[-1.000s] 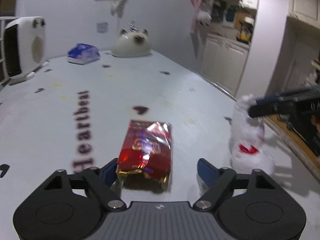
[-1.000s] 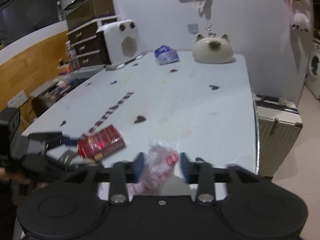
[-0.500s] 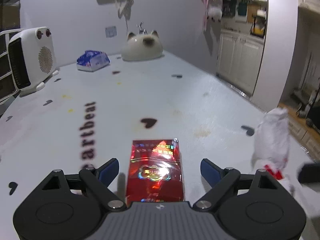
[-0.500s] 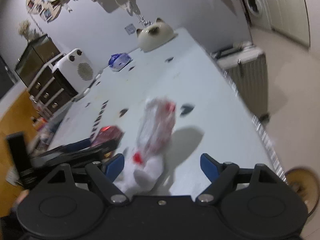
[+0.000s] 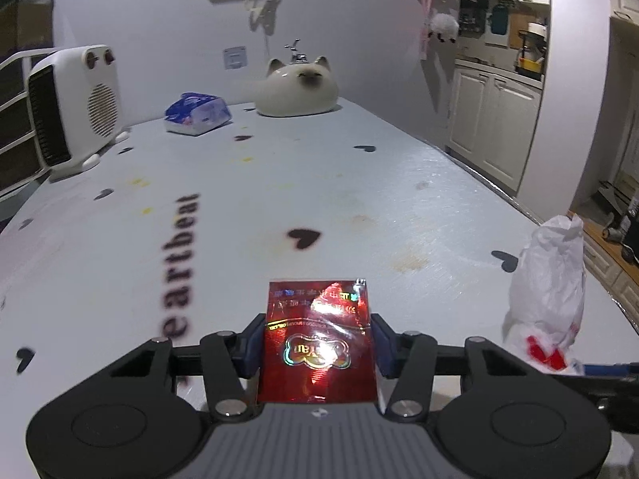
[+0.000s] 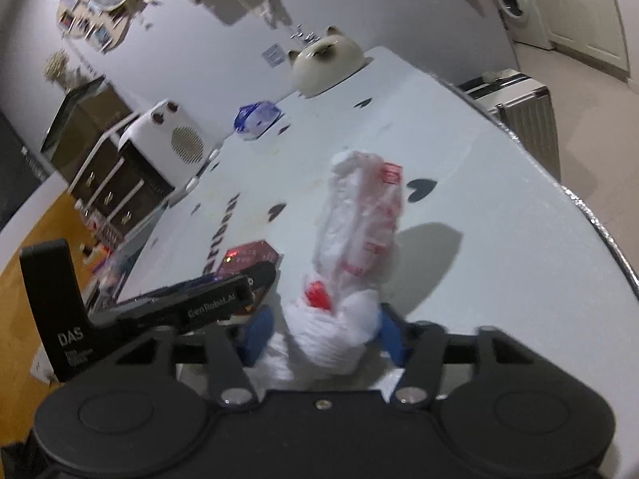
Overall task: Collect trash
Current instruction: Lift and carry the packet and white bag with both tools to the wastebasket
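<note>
Both sets of tongs have narrowed since half a second ago, when their blue pads stood wide of the trash; now each pair is closing around its piece. At the left tongs (image 5: 318,341) the pads touch the two long edges of the red foil packet (image 5: 317,343), which lies flat on the surface (image 5: 359,183) with its printed face up and its far end reaching past the fingertips. At the right tongs (image 6: 321,329) the crumpled white plastic bag (image 6: 351,247) sits between the pads: the right-hand pad presses into its bunched lower end, while the left-hand pad is just beside it and contact there cannot be told through the blur. This bag stands tilted, its upper part with red print leaning away, and it throws a shadow on the surface to its right.

From the right wrist view the left tongs appear at the left as a black body with the red packet glinting past it. From the left wrist view the white bag (image 5: 547,279) stands near the right edge of the surface, well apart from the packet.

Further out the surface carries black heart marks (image 5: 304,237) and dark lettering (image 5: 181,263). Near the far end lie a blue and white tissue pack (image 5: 198,113), a white fan heater (image 5: 74,107) at the left edge, and a cream cat-shaped ornament (image 5: 297,88) against the wall.
</note>
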`<state>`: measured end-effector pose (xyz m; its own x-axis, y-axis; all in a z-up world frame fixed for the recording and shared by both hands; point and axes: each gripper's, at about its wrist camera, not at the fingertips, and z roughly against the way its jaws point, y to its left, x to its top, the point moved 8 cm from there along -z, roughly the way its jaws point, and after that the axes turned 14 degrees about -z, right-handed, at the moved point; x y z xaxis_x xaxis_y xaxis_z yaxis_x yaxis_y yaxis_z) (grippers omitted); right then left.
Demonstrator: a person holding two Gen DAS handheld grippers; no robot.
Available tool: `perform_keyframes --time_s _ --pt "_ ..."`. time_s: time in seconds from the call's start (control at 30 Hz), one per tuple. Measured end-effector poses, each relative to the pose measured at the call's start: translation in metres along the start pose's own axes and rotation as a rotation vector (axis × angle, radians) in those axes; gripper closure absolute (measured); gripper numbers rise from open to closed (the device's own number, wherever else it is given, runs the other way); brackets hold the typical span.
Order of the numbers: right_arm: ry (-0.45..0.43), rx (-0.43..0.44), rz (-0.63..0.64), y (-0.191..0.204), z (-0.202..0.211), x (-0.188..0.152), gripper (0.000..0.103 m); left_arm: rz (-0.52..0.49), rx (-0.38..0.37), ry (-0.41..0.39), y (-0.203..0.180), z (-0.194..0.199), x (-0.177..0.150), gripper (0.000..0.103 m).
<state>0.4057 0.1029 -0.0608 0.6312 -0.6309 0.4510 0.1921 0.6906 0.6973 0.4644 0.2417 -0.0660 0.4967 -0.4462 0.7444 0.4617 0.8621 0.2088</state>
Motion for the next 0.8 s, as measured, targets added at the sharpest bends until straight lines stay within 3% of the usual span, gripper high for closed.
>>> perform_keyframes --time_s 0.27,0.8 --pt "0.011 0.031 0.065 -0.009 0.019 0.002 0.058 0.071 0.078 0.04 -0.011 0.037 -0.02 0.05" --pt "-0.016 0.04 0.314 -0.018 0.1 0.003 0.059 0.201 0.176 -0.021 -0.064 0.152 -0.046 0.05"
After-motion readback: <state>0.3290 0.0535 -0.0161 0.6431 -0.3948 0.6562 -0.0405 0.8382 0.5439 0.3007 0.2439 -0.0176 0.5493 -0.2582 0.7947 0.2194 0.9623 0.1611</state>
